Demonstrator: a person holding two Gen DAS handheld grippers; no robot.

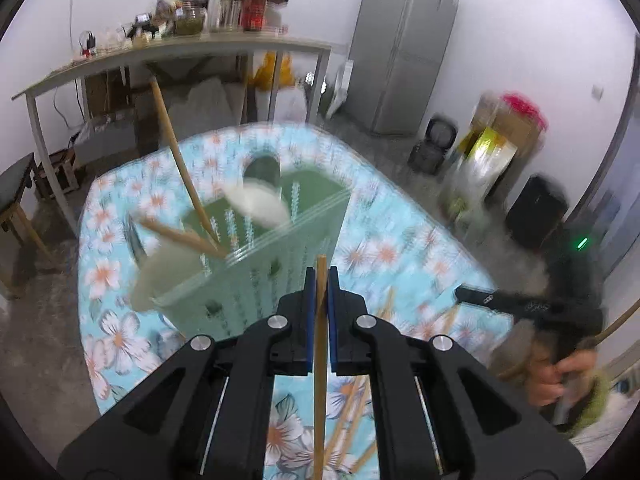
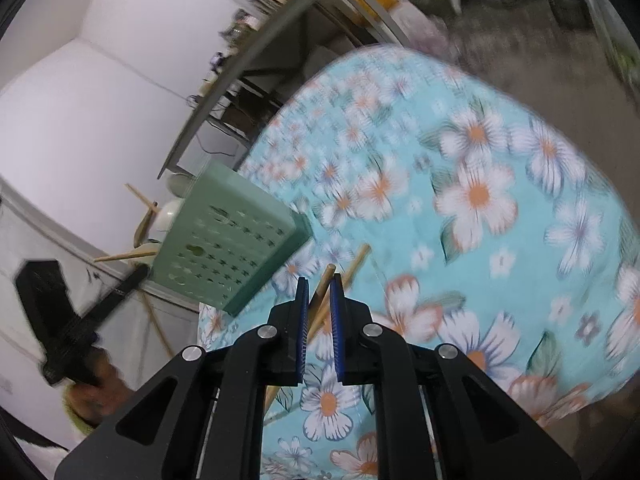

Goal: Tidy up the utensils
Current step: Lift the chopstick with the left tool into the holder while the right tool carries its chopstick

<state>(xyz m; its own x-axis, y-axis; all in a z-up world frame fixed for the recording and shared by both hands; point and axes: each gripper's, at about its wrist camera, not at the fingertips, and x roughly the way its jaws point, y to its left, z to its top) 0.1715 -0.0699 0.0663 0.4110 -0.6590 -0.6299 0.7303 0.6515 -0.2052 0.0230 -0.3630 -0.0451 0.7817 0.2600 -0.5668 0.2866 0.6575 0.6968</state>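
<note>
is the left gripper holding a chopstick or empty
Holding one: the left gripper is shut on a chopstick, which runs upright between its blue pads.

**Materials and surface finish**

The pale green perforated plastic utensil basket (image 1: 256, 280) looks smooth with a slight sheen. The thin tan wooden chopstick (image 1: 320, 360) is matt. The turquoise floral tablecloth (image 2: 480, 200) reads as smooth printed cloth. The black left gripper (image 1: 320, 280) has matt plastic arms, shiny metal rivets and ribbed blue pads (image 2: 337, 320). At one o'clock, the grey refrigerator (image 1: 404, 48) shows brushed metal.
</note>
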